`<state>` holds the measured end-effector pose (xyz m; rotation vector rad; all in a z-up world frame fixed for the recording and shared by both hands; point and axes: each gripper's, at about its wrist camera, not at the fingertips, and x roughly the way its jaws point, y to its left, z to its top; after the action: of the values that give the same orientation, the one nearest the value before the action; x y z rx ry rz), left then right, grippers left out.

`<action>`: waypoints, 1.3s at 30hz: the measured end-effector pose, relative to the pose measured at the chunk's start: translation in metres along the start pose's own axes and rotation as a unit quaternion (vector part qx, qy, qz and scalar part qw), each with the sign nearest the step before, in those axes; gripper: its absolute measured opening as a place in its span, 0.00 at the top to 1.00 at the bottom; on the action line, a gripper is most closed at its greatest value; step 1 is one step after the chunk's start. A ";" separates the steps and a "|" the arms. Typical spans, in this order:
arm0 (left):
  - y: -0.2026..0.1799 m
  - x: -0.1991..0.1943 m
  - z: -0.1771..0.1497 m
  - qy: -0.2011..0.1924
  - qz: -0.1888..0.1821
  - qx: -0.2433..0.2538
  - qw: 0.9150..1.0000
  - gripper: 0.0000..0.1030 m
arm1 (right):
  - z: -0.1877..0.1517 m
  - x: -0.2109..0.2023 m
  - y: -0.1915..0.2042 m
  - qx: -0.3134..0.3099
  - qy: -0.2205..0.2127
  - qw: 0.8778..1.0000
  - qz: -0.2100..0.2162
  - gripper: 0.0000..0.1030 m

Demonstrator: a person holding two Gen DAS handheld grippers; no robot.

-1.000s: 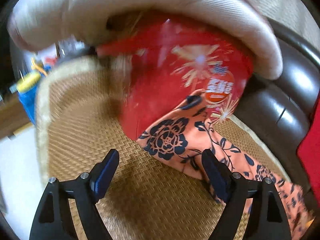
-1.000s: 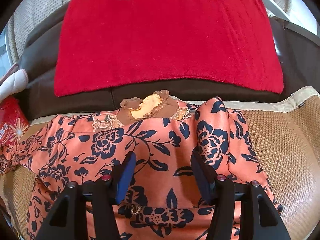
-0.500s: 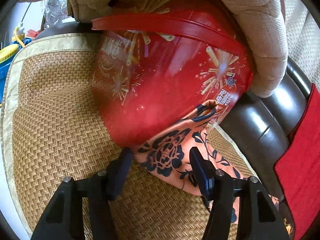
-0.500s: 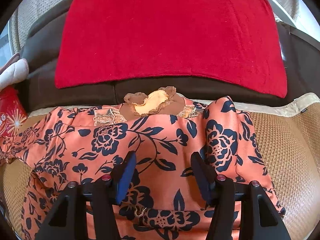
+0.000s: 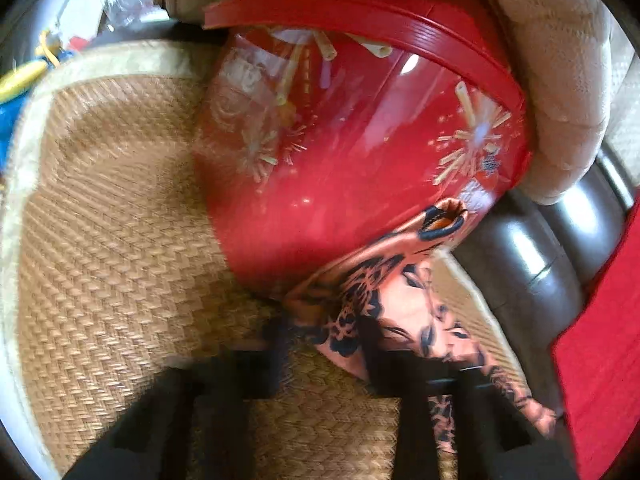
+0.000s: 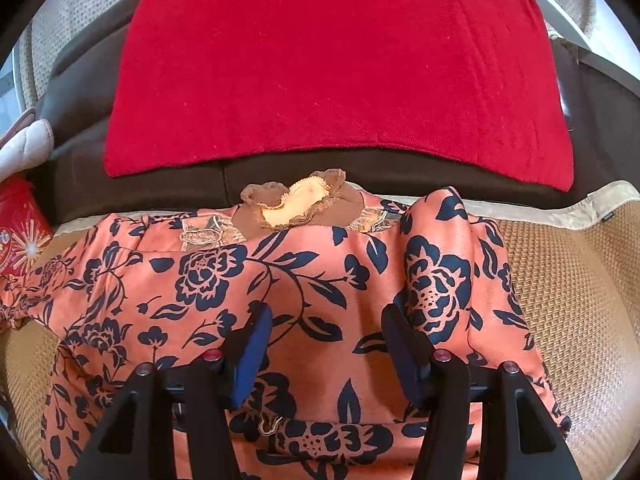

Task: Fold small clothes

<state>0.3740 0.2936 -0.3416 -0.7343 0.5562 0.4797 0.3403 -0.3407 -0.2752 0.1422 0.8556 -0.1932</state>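
**Tongs on the flowered garment**

While my left tongs (image 5: 324, 344), blurred, seem to straddle a sleeve end of the orange flowered garment (image 6: 280, 292), I cannot tell their grip. My right tongs (image 6: 326, 340) hang released over its middle. It lies spread on the woven mat (image 6: 568, 280), its sleeve touching a red tub (image 5: 360, 152).

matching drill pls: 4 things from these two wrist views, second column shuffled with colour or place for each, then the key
Things:
1. floral garment
2. snack tub
3. towel
4. woven mat

Descriptions:
A. plain red, draped over the dark sofa back
B. tan, covering the seat
C. orange with navy flowers, spread across the seat
D. glossy red with firework print, at the seat's end

Pairs: 1-C, 2-D, 3-A, 4-B
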 end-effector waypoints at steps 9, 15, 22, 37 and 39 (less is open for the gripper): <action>-0.038 -0.011 -0.005 -0.028 -0.035 0.046 0.998 0.95 | 0.000 -0.007 -0.008 0.016 -0.005 1.000 0.005 0.41; -0.134 -0.048 -0.038 -0.050 -0.093 0.174 0.979 0.95 | 0.002 -0.010 -0.014 0.036 -0.009 0.999 0.016 0.41; -0.269 -0.108 -0.157 0.002 -0.234 0.342 0.910 0.95 | 0.005 -0.018 -0.033 0.067 -0.018 0.996 0.054 0.41; -0.336 -0.141 -0.237 0.058 -0.333 0.394 0.855 0.24 | -0.009 0.019 -0.131 0.308 0.041 0.883 0.352 0.19; -0.332 -0.121 -0.225 0.054 -0.292 0.384 0.874 0.24 | -0.010 0.025 -0.128 0.311 0.058 0.877 0.362 0.19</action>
<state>0.4093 -0.1112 -0.2425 -0.1279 0.5389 -0.3536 0.3202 -0.4660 -0.3064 1.0734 0.7799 0.2593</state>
